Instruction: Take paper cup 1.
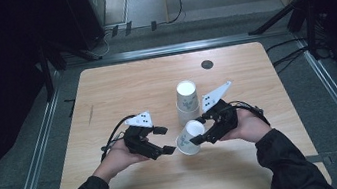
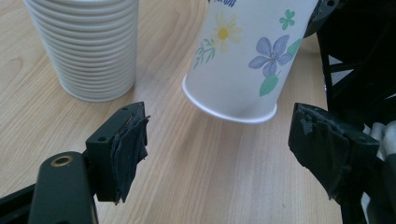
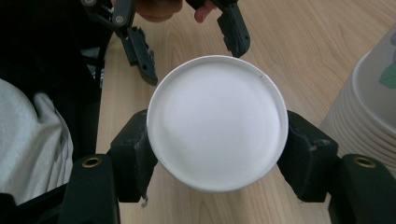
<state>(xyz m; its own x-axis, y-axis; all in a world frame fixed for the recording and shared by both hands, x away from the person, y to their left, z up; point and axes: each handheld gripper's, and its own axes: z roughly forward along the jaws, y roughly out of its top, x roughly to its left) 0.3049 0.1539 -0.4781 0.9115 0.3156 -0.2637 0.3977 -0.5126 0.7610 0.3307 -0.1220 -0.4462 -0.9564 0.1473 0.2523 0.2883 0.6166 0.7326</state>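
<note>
One loose paper cup (image 1: 190,137) with a flower print, one stack of paper cups (image 1: 187,100), two grippers, left (image 1: 164,140) and right (image 1: 199,129), one table (image 1: 120,89).

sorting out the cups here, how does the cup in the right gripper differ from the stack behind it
The held cup is a single one; the stack is many cups nested, ribbed with rims. The held cup is tilted, its base toward the right gripper's camera, clamped between the right gripper pads; the stack stands base-up on the table, untouched. Both are white paper cups with the same flower print.
</note>
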